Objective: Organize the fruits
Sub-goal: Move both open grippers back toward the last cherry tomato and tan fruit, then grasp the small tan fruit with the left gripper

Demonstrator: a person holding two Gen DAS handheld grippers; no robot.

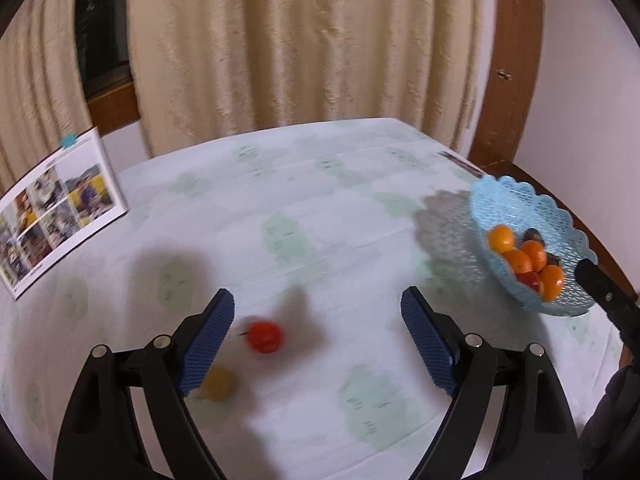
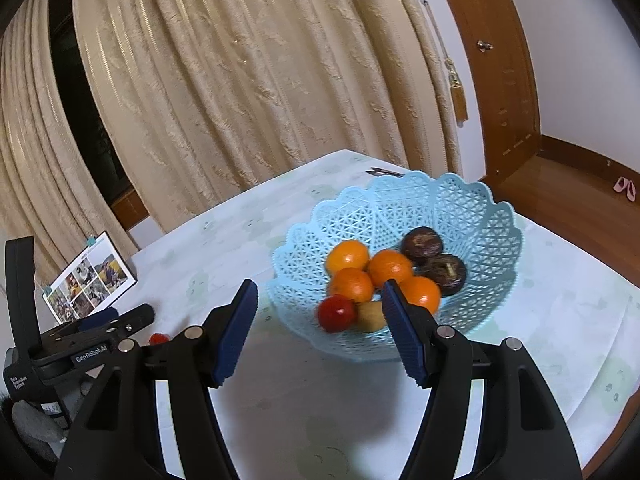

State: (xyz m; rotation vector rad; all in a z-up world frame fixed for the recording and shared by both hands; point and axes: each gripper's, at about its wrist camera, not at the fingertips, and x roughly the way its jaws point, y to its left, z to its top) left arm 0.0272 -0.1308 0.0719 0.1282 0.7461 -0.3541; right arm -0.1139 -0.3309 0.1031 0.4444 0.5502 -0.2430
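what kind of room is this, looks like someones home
Probably a home dining or living room: floor-length cream curtains, a table under a pale green-patterned tablecloth, a light blue plastic lattice fruit basket, and a standing photo calendar.

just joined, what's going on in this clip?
A person is sorting fruit into a blue basket on the table. Both tools are open and empty. The left tool hovers over a red fruit and a yellow fruit on the tablecloth. The right tool hangs in front of the basket, which already holds several fruits.
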